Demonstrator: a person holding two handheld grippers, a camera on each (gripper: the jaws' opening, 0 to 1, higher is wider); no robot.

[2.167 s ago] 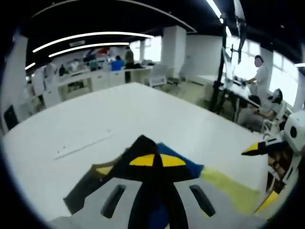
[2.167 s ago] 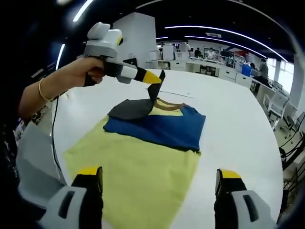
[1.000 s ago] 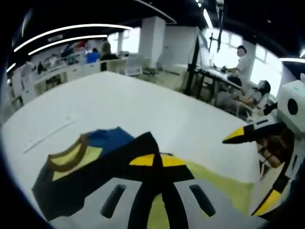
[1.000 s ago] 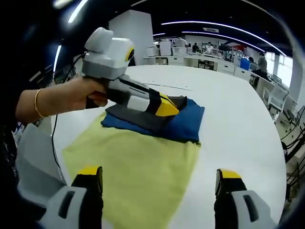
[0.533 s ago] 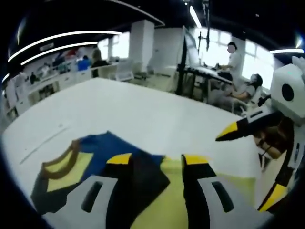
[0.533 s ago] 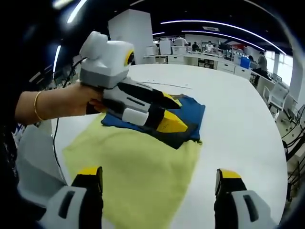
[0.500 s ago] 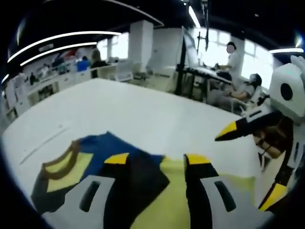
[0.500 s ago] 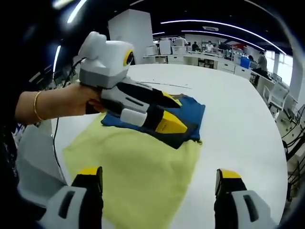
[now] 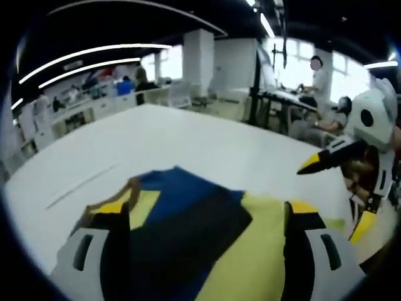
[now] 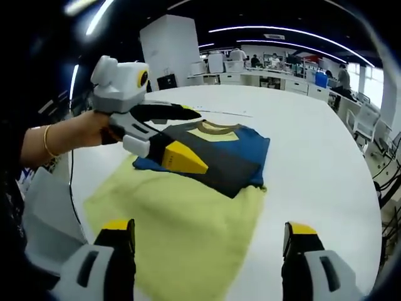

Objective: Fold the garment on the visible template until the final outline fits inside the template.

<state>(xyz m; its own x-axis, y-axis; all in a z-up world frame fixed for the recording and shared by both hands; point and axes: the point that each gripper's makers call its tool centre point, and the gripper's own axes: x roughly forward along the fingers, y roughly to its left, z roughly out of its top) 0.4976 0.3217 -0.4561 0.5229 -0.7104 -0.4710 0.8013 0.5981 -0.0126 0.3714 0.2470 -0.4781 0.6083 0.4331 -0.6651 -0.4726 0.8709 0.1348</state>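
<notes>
While the garment (image 10: 216,157) lies on the big white table (image 10: 313,144), its blue, dark and yellow panels sit folded across the far end of the yellow template (image 10: 188,226), with the brown collar on the side away from the right gripper. From the right gripper view, the near edge of the folded cloth runs across the template and its right corner reaches the template's right border; the near half of the yellow sheet is bare. The left gripper (image 10: 182,135), held in a hand (image 10: 69,135), hovers over the garment's left side with its jaws spread wide and nothing between them; in the left gripper view (image 9: 207,216) the cloth shows through that gap. The right gripper (image 10: 210,232) stands wide open too, low over the template's near edge. White tabletop stretches free to the right and beyond the collar.
</notes>
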